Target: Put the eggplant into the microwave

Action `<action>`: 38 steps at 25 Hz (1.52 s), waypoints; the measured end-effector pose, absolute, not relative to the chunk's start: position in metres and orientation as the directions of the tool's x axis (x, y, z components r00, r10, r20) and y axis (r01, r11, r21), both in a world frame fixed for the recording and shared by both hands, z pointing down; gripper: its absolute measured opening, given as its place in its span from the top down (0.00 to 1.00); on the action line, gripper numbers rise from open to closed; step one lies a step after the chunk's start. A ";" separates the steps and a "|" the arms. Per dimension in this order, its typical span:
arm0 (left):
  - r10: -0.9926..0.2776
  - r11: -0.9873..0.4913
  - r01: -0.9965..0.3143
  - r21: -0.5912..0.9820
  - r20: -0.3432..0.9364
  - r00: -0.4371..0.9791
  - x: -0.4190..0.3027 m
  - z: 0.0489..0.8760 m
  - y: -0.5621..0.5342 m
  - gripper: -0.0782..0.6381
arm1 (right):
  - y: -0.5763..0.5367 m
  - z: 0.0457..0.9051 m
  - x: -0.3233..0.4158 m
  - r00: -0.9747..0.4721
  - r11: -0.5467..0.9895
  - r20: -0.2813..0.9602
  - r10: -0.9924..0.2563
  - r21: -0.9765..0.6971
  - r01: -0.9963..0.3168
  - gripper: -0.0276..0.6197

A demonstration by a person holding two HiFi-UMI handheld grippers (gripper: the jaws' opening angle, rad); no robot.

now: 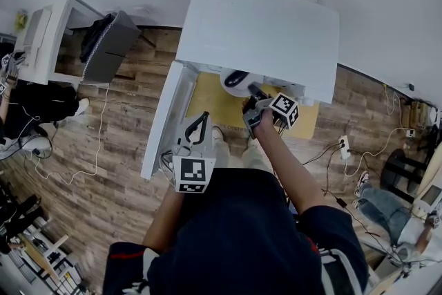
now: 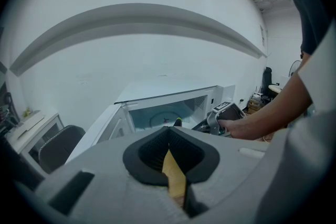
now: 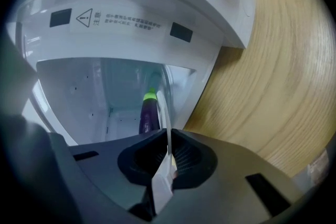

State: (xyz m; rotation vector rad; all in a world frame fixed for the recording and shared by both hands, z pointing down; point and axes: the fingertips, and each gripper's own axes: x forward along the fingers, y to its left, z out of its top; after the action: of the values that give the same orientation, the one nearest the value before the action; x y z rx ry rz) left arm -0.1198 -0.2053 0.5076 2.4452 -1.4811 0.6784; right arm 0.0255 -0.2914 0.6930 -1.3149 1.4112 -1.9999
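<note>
Eggplant — on plate, beyond right gripper.

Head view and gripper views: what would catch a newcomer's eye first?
The microwave stands open in the middle of the head view, its door swung left. The right gripper has its jaws shut on the rim of a plate, and a purple eggplant with a green tip lies on it at the opening.
</note>
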 end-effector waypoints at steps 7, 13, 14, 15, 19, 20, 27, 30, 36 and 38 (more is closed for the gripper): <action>-0.783 -0.472 -0.880 -0.059 0.486 0.388 -0.126 0.510 -0.209 0.87 | -0.300 0.701 0.023 -0.474 -0.451 0.487 -0.734 -0.871 -0.195 0.92; -0.783 -0.472 -0.879 -0.062 0.487 0.387 -0.130 0.511 -0.210 0.87 | -0.309 0.703 0.018 -0.469 -0.444 0.491 -0.734 -0.870 -0.216 0.92; -0.783 -0.473 -0.879 -0.062 0.487 0.387 -0.130 0.511 -0.211 0.87 | -0.311 0.703 0.017 -0.468 -0.442 0.491 -0.734 -0.870 -0.218 0.92; -0.783 -0.473 -0.879 -0.062 0.488 0.387 -0.130 0.511 -0.211 0.87 | -0.313 0.702 0.017 -0.467 -0.442 0.491 -0.736 -0.870 -0.218 0.92; -0.782 -0.474 -0.879 -0.060 0.488 0.388 -0.130 0.510 -0.212 0.87 | -0.319 0.701 0.017 -0.460 -0.436 0.484 -0.744 -0.874 -0.214 0.91; -0.782 -0.474 -0.879 -0.060 0.488 0.388 -0.130 0.510 -0.212 0.87 | -0.321 0.701 0.017 -0.459 -0.430 0.481 -0.747 -0.876 -0.219 0.91; -0.786 -0.466 -0.882 -0.066 0.488 0.379 -0.134 0.510 -0.215 0.87 | -0.323 0.702 0.019 -0.457 -0.416 0.471 -0.755 -0.882 -0.221 0.91; -0.785 -0.466 -0.882 -0.064 0.490 0.379 -0.133 0.510 -0.217 0.87 | -0.325 0.701 0.018 -0.463 -0.406 0.460 -0.757 -0.887 -0.218 0.91; -0.782 -0.473 -0.879 -0.063 0.490 0.385 -0.130 0.510 -0.217 0.87 | -0.326 0.699 0.016 -0.478 -0.388 0.449 -0.755 -0.893 -0.227 0.91; -0.780 -0.474 -0.878 -0.064 0.493 0.385 -0.130 0.510 -0.217 0.87 | -0.327 0.699 0.015 -0.487 -0.382 0.443 -0.753 -0.896 -0.225 0.89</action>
State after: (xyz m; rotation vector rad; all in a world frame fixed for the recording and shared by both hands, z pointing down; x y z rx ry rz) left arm -0.1300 -0.2173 0.5104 2.4345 -1.4812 0.6925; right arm 0.0145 -0.3269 0.6987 -1.3154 1.4634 -1.9277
